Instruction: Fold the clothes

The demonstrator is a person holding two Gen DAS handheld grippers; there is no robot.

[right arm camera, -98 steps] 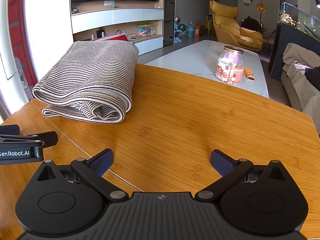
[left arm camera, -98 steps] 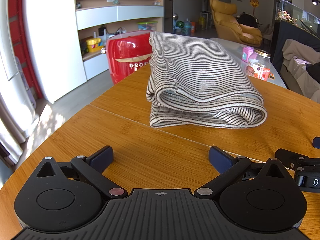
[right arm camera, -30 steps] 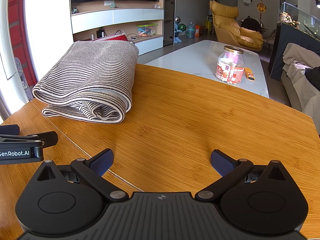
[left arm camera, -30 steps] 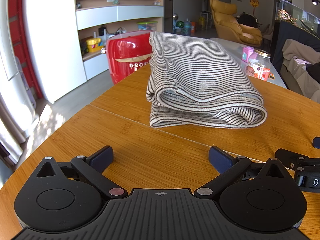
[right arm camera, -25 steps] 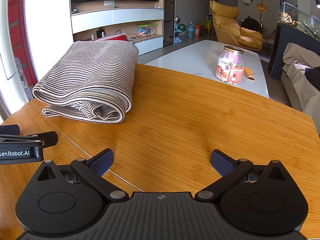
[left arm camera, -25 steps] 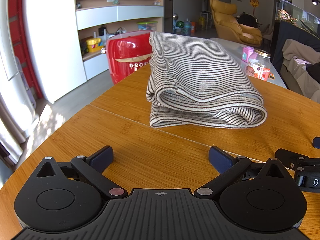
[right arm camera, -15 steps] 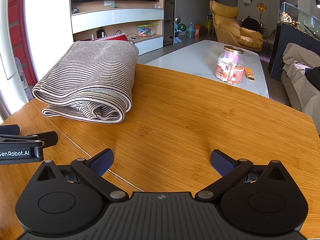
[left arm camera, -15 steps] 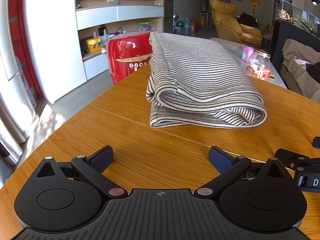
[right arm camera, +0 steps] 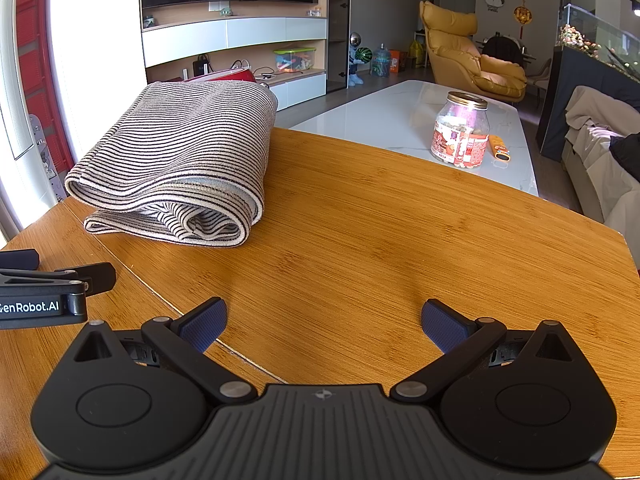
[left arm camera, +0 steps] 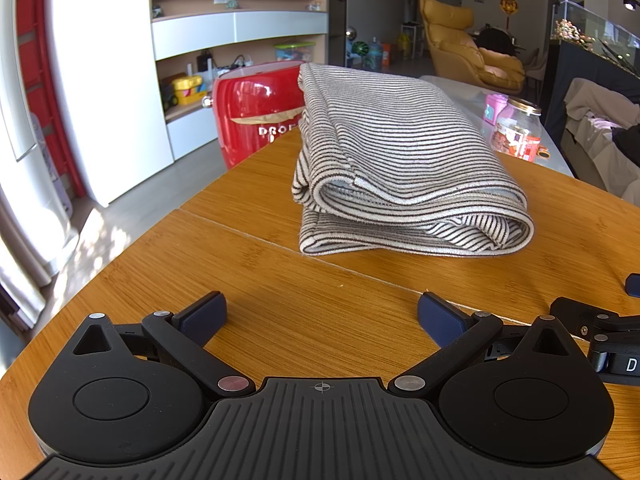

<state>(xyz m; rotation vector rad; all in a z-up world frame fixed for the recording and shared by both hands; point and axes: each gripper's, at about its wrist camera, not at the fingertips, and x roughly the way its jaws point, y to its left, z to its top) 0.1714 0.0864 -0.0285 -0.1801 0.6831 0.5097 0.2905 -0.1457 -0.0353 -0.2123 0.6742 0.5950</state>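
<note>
A striped garment lies folded in a thick bundle on the wooden table; it also shows in the right wrist view at the left. My left gripper is open and empty, resting low over the table a short way in front of the bundle. My right gripper is open and empty over bare wood, to the right of the bundle. Each gripper's side shows at the edge of the other's view.
A red appliance stands behind the table's far left edge. A white coffee table beyond holds a glass jar. A seam runs across the tabletop. A sofa is at the right.
</note>
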